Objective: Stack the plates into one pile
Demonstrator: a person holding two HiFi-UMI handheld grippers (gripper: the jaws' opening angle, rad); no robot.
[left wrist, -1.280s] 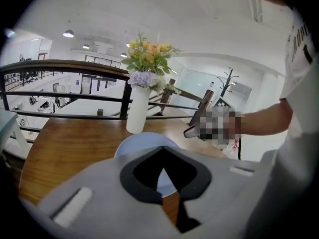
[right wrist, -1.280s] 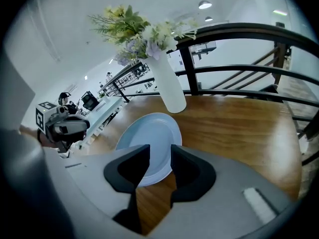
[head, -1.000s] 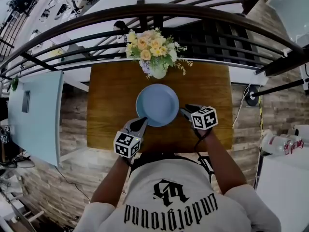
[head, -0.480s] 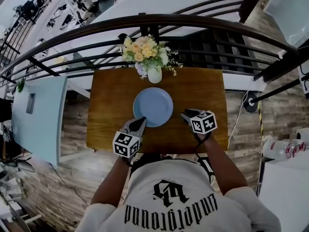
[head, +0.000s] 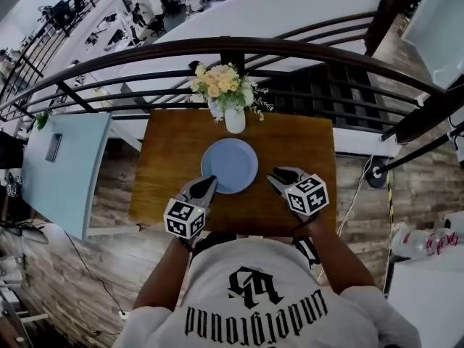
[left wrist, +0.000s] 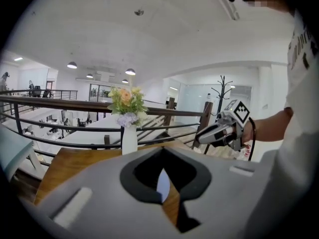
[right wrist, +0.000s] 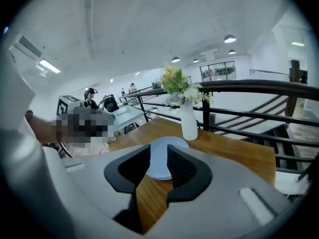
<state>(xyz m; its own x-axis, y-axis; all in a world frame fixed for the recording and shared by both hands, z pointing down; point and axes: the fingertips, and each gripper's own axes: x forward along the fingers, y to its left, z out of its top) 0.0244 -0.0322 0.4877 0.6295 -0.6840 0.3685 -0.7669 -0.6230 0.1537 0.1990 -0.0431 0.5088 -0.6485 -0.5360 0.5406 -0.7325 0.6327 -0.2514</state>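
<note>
plates: round pale-blue plate pile (head: 229, 165) at frame centre on the brown wooden table (head: 304, 143), count unreadable | left gripper (head: 206, 185): lower left of the pile, jaws narrowly apart, nothing held | right gripper (head: 276, 177): lower right of it, jaws apart, nothing held | white vase of flowers (head: 234, 119): just above the pile
</note>
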